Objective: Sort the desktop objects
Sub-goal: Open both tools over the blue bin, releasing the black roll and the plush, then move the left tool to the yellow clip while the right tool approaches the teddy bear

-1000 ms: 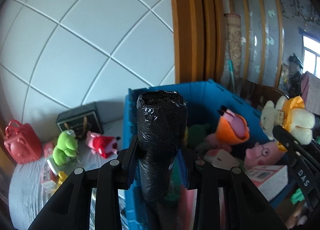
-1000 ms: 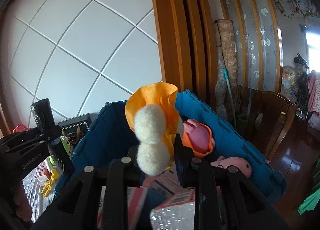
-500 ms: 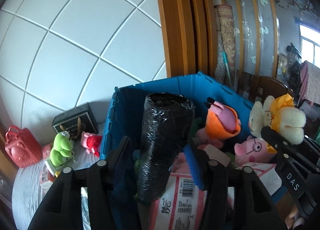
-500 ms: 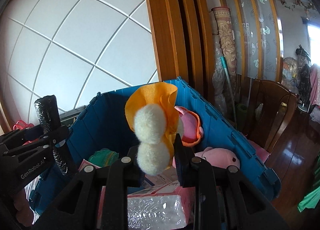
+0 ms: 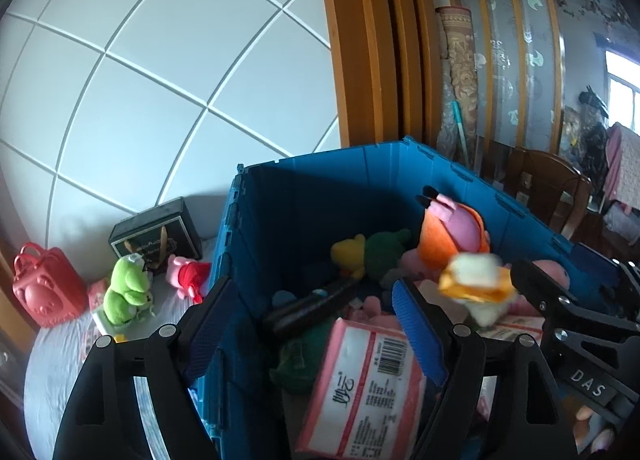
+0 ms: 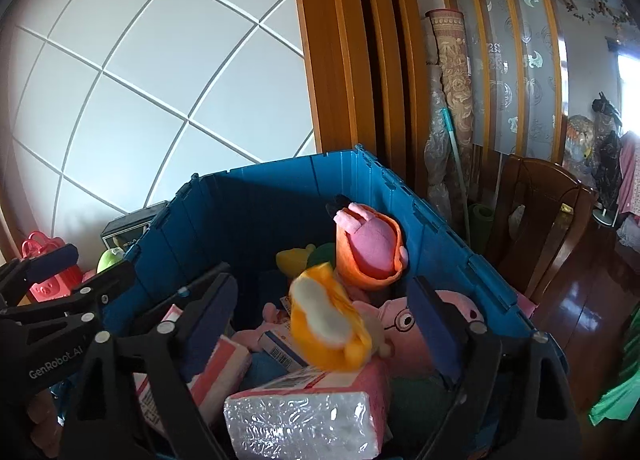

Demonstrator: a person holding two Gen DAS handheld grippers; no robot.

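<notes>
A blue plastic crate stands in front of both grippers, full of plush toys and pink packets. My left gripper is over its near left corner with jaws opening and nothing pressed between them. The black wrapped cylinder lies loose on the crate's contents just beyond the fingers. My right gripper is over the crate's near side, jaws opening. The orange and white plush is blurred between its spread pads, touching neither, just above the packets.
Left of the crate, on a white cloth, are a green frog plush, a pink pig in red, a black box and a red bag. A wooden chair stands right of the crate. A panelled wall is behind.
Both grippers have opened. The black cylinder left the left jaws and now lies in the crate. The orange and white plush left the right jaws and tipped downward. Both hands came lower over the crate.
</notes>
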